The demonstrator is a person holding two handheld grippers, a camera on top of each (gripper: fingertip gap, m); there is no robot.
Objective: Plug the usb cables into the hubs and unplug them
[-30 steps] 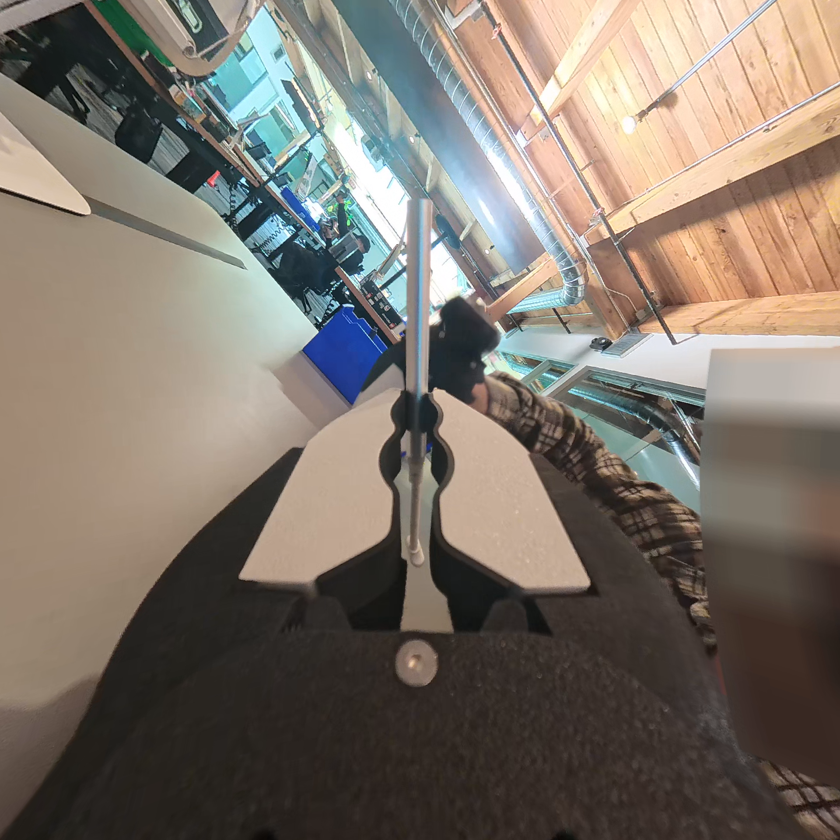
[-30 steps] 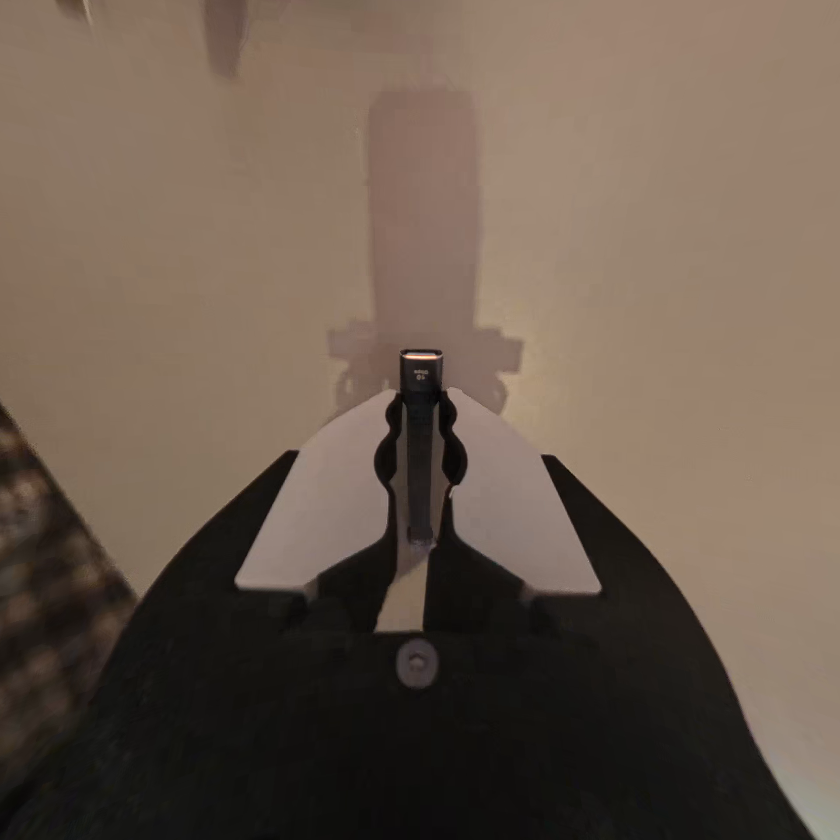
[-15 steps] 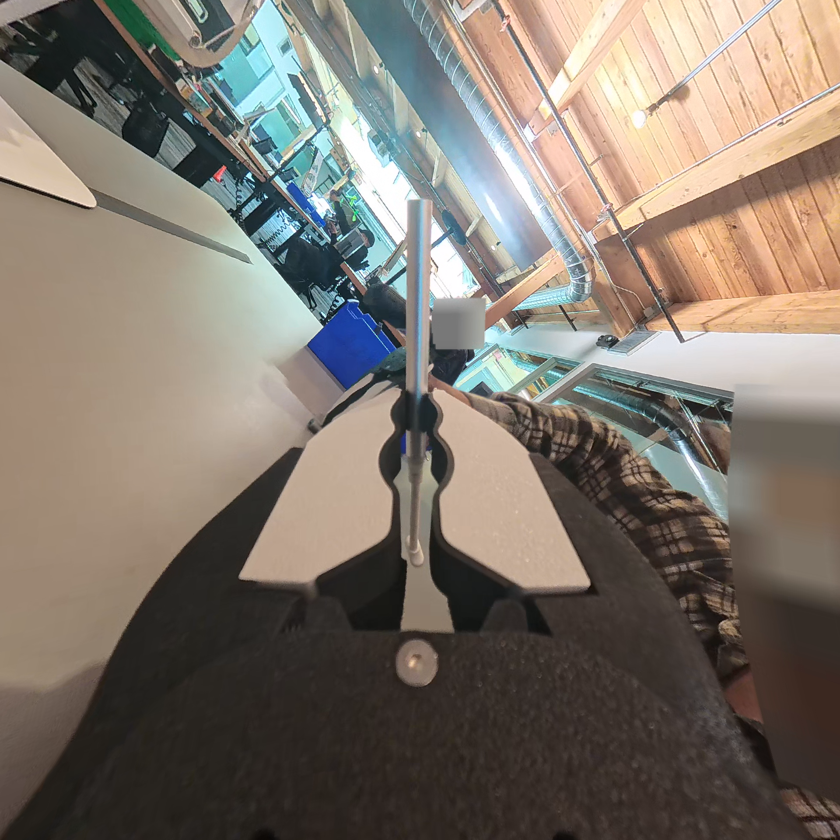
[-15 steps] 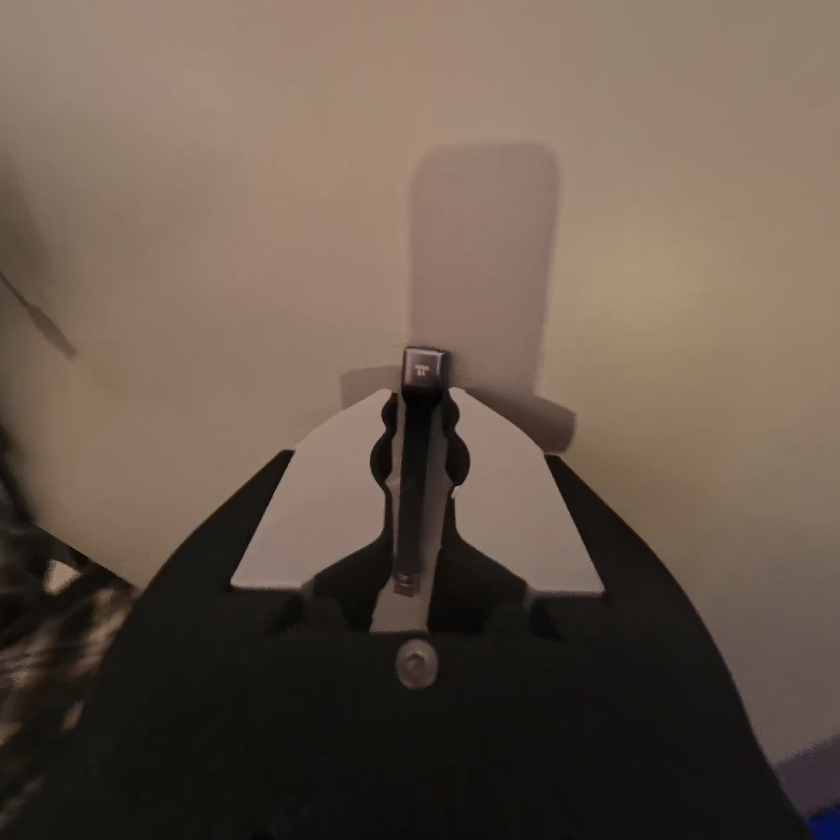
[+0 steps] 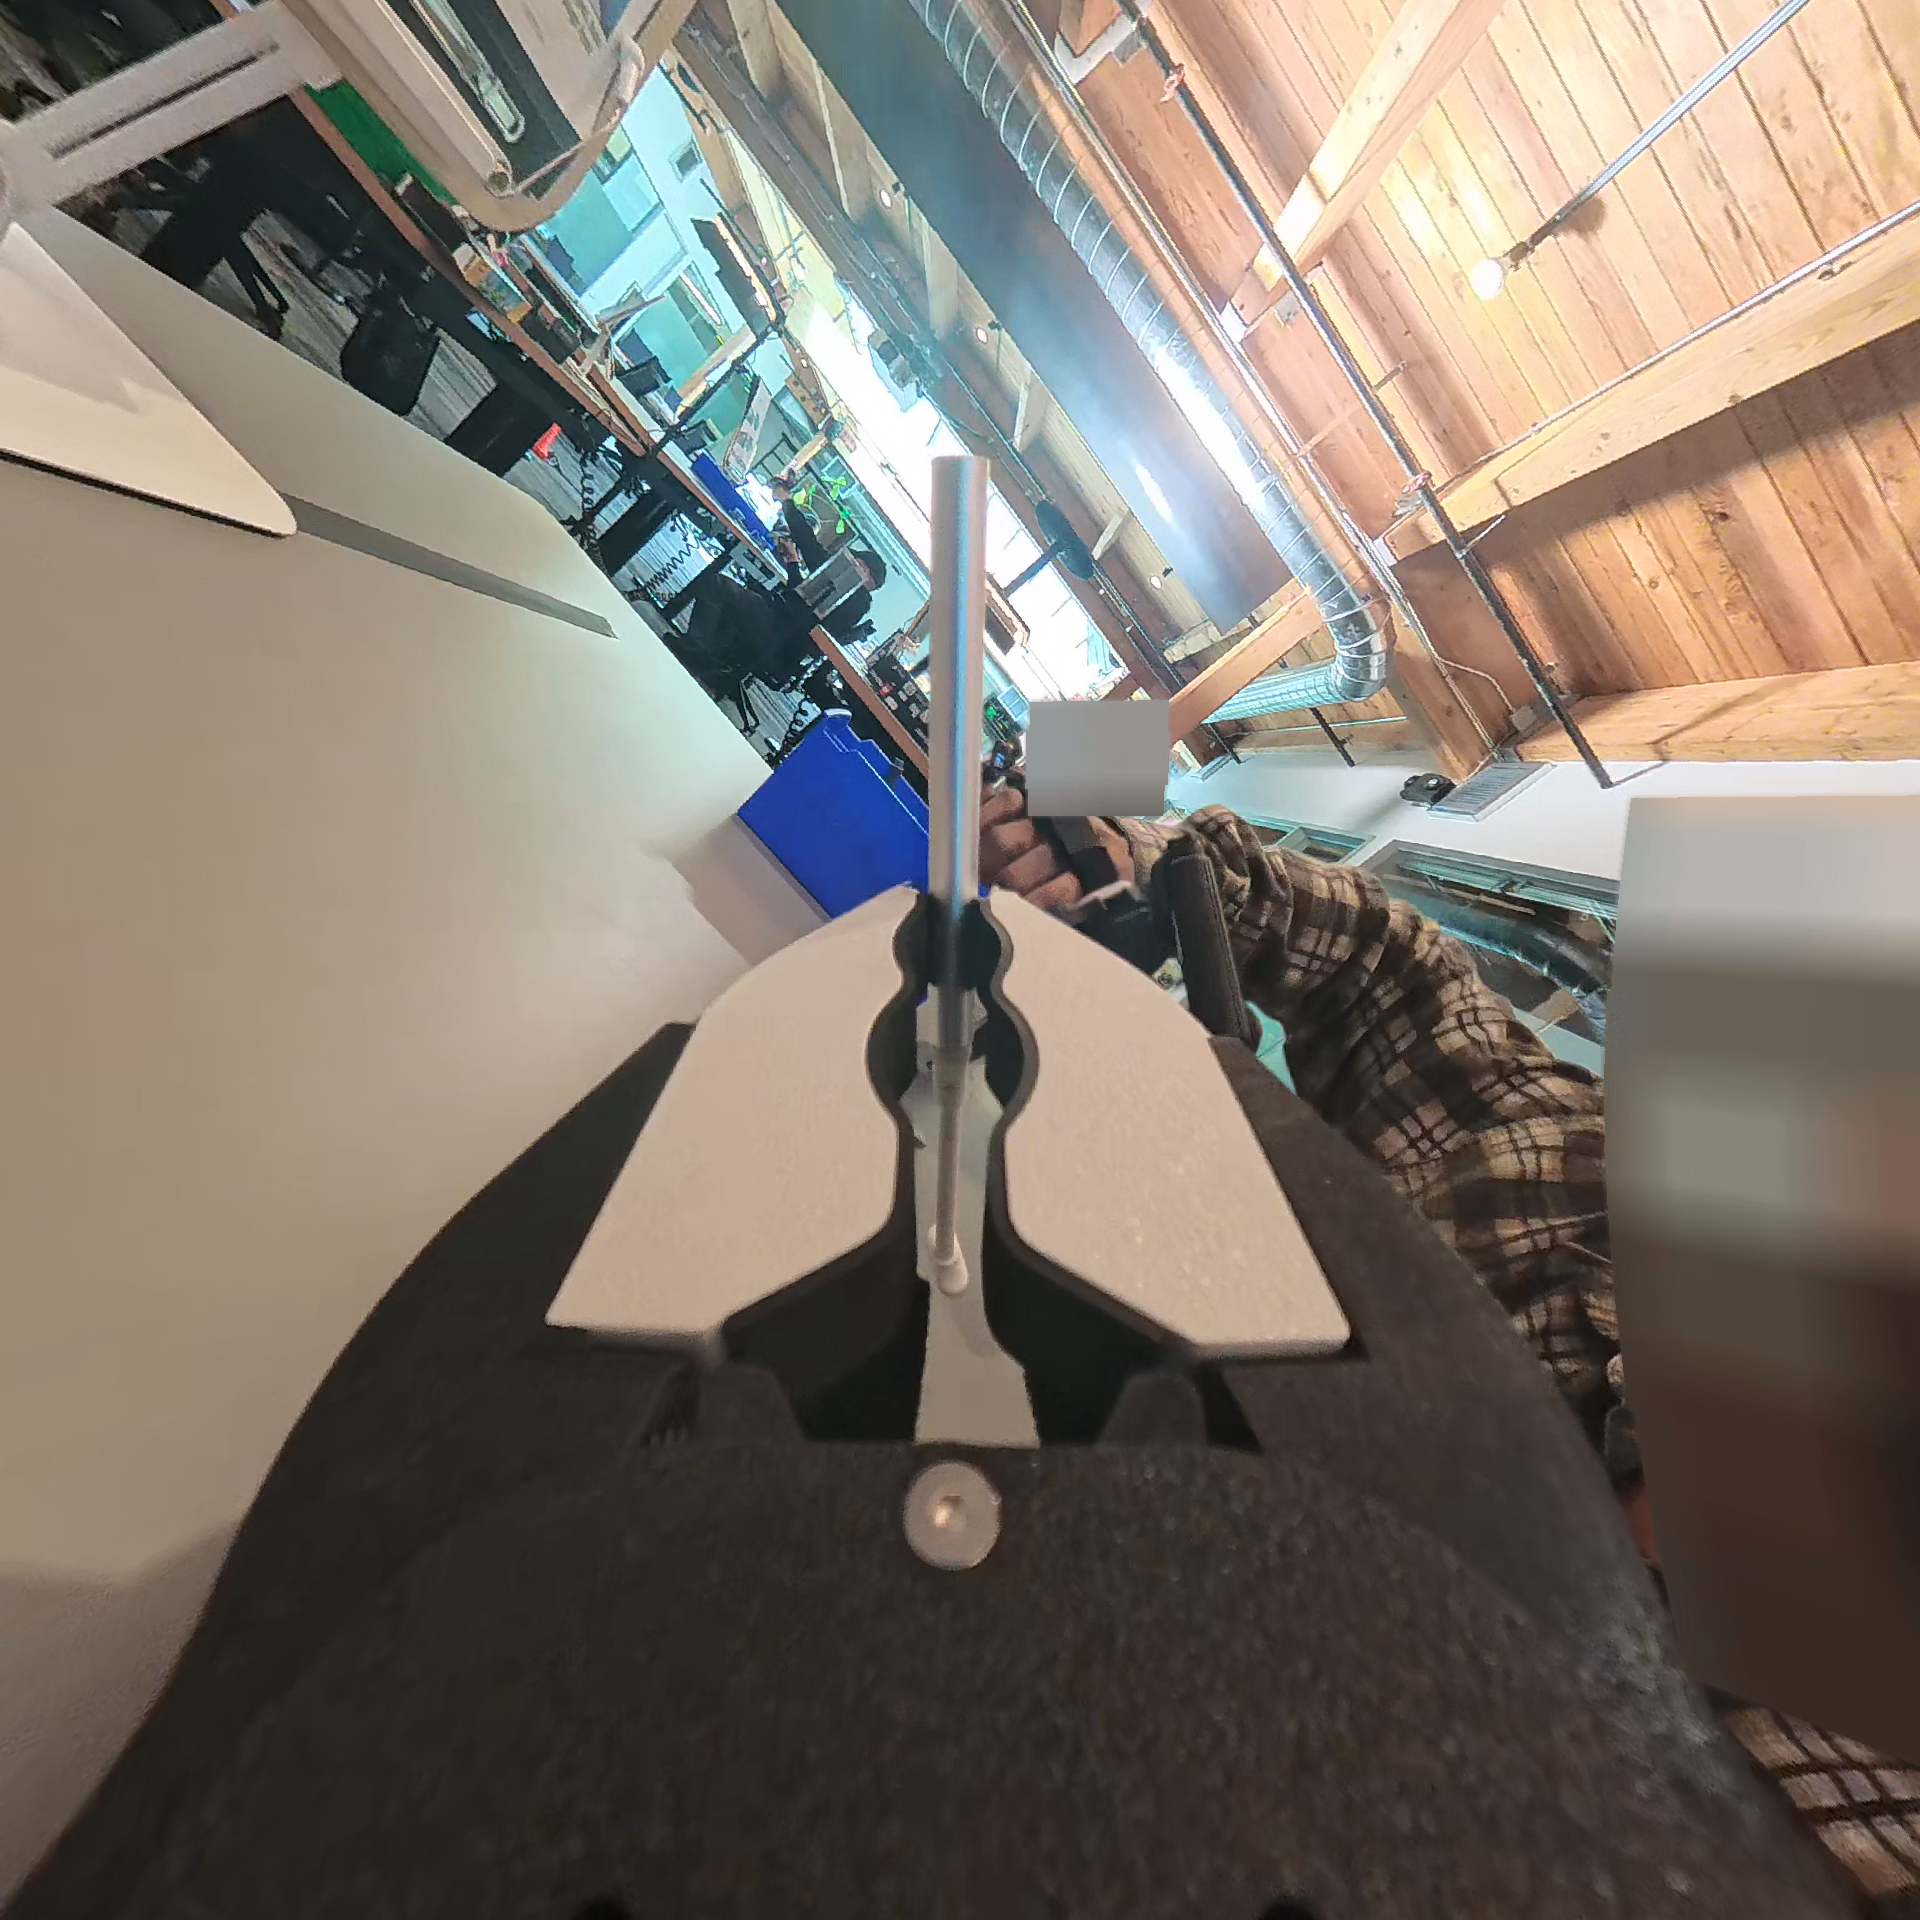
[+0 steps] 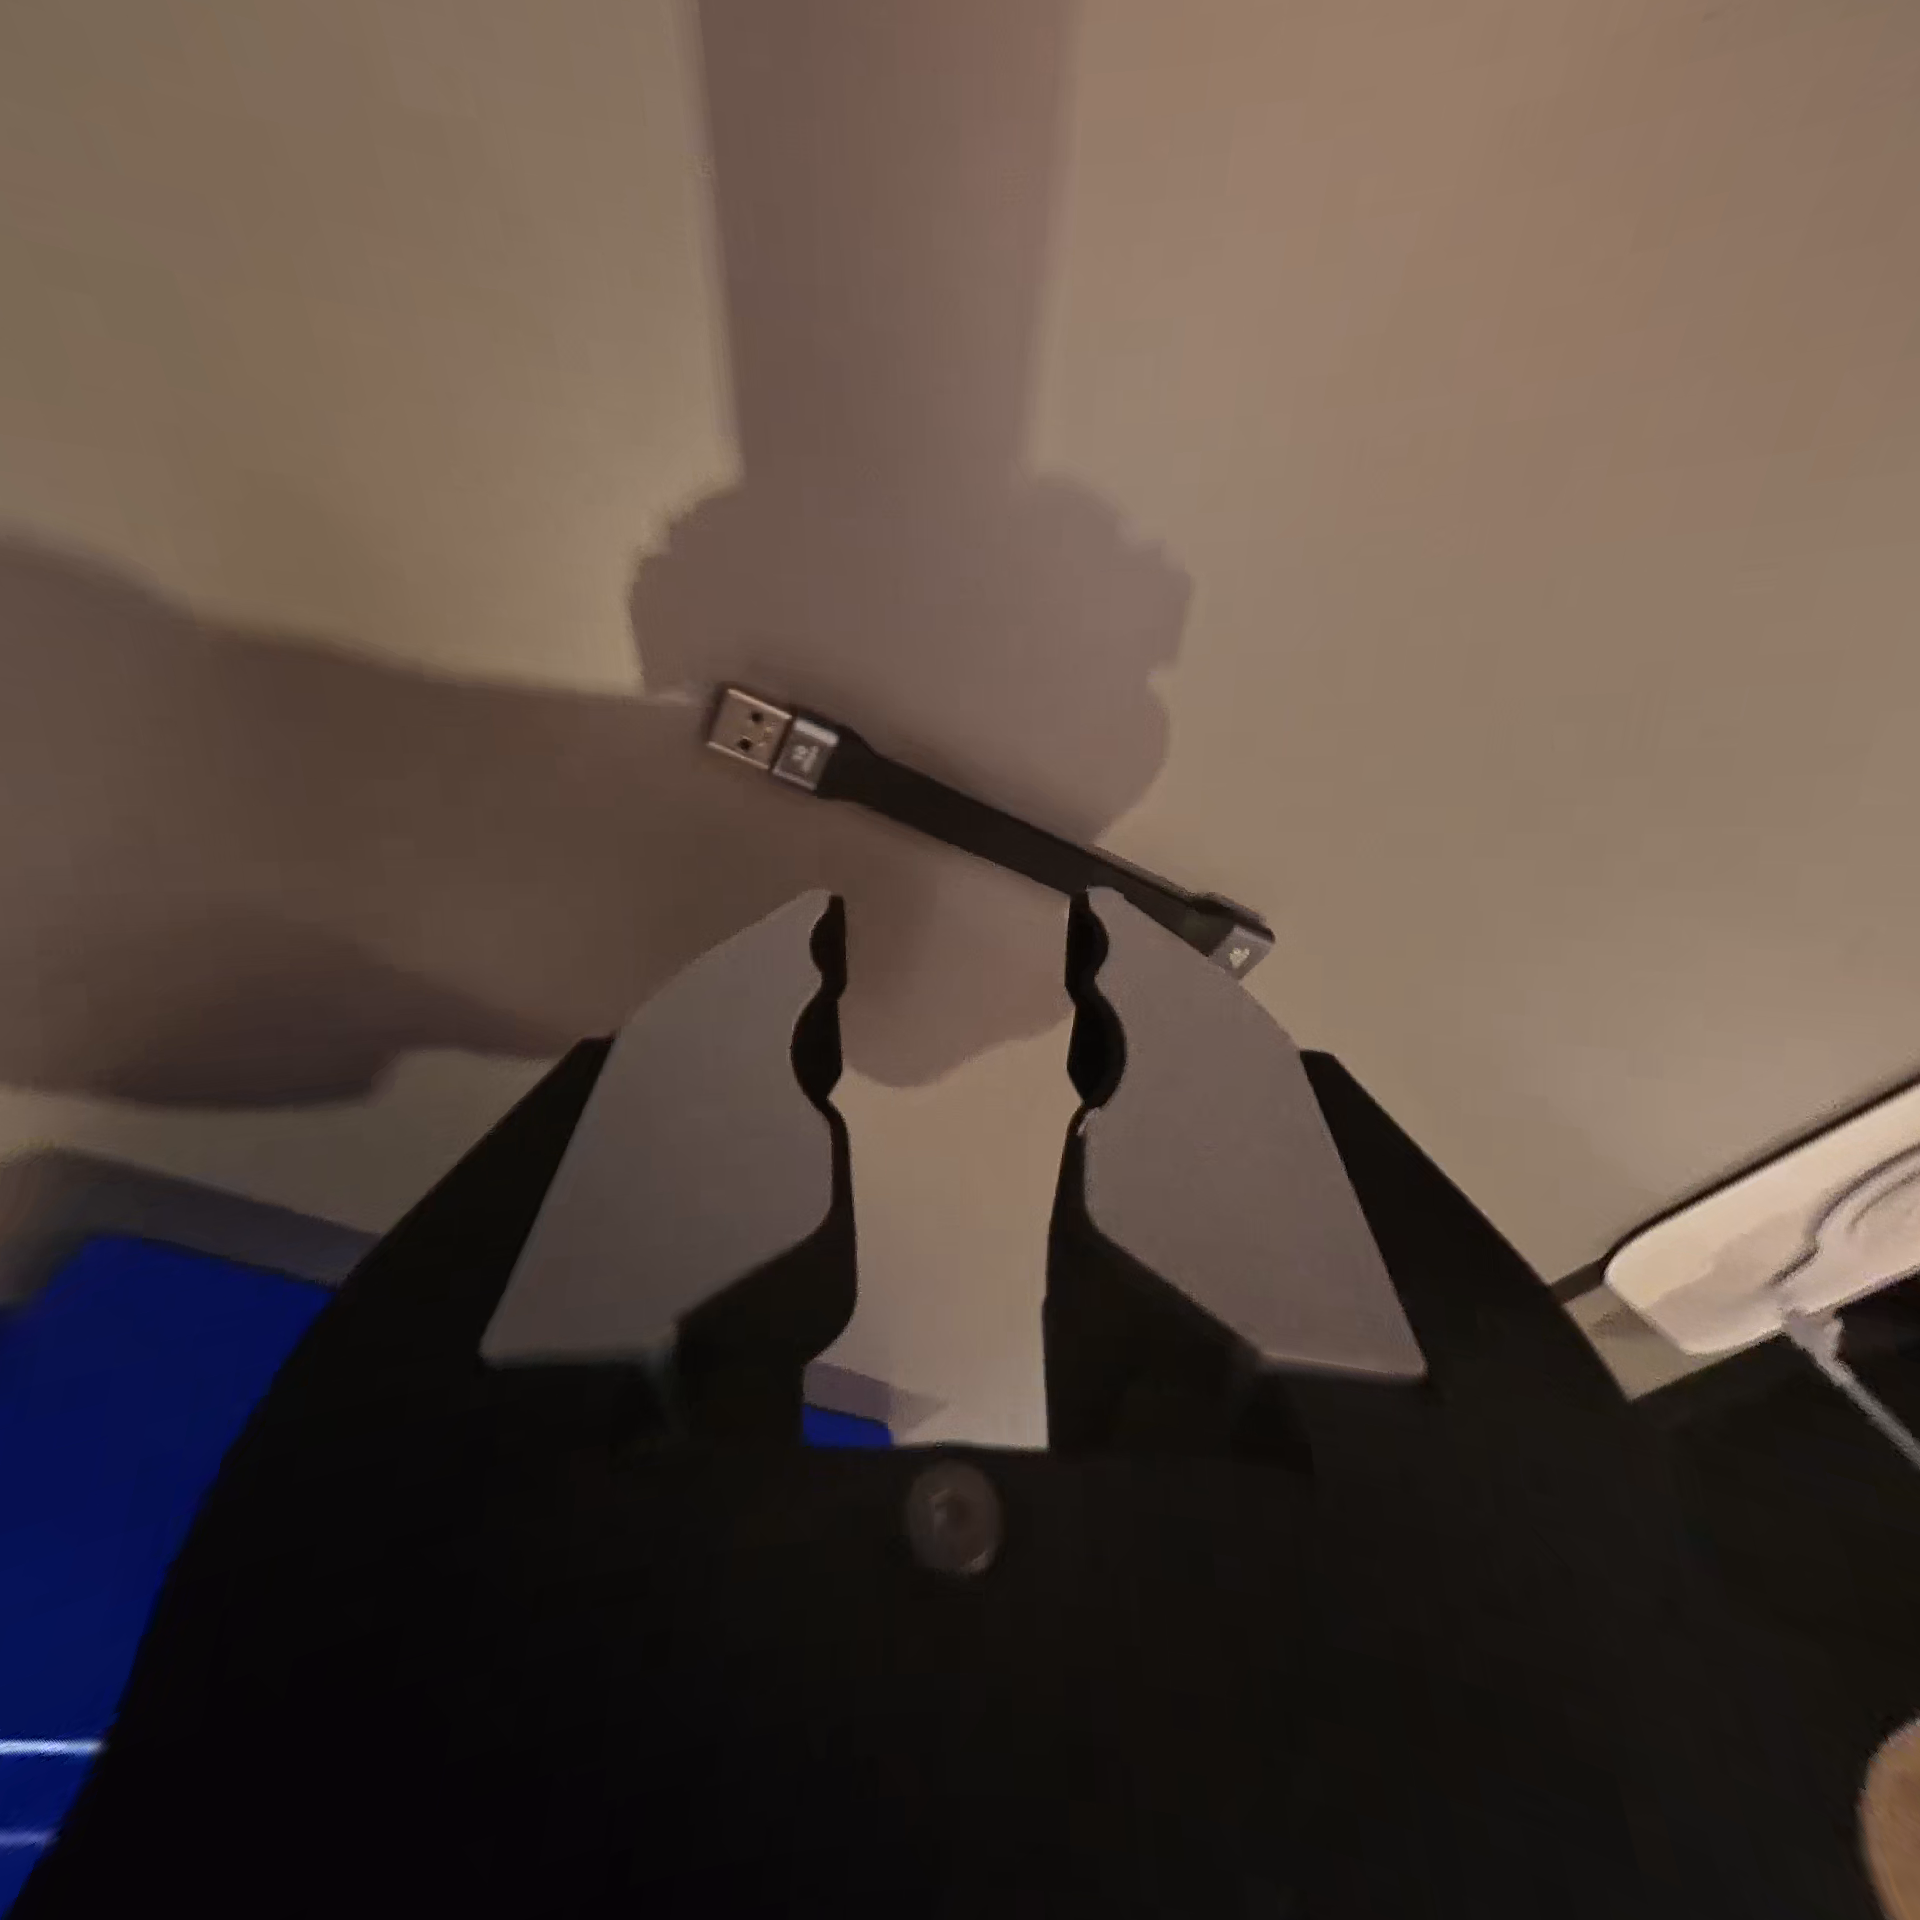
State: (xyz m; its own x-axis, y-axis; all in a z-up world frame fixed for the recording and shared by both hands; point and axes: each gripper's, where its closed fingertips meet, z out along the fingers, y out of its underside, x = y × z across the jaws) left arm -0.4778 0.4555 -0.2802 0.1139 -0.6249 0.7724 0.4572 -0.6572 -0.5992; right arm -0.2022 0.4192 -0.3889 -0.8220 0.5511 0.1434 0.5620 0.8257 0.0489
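Right claw (image 6: pixel 951 909) spread wide, holding nothing; short black USB cable (image 6: pixel 977 826) lying loose on the pale table (image 6: pixel 1507 416) just past the fingertips, metal plug end (image 6: pixel 746 724) off to the left, other end (image 6: pixel 1236 940) tucked right beside the right finger (image 6: pixel 1226 1132). Left claw (image 5: pixel 954 914) clamped shut on a thin silver hub (image 5: pixel 956 675), seen edge-on and sticking straight out ahead, up off the table. Risks from here: could nudge the cable sideways with that right finger on the next approach, since one end sits practically against it (touching or just apart, hard to tell); could pinch the flexible middle instead of a rigid connector body, leaving the plug free to droop and miss the port; could let the hub pivot in so narrow a grip once the plug pushes on it. Against half a second back: cable then pinched upright between shut right fingers, now dropped flat and released, with a blue bin (image 6: pixel 156 1382) and a white pad (image 6: pixel 1766 1247) newly showing at lower left and right. Left side much the same, hub gripped as before, plaid sleeve (image 5: pixel 1403 1039) shifted slightly.
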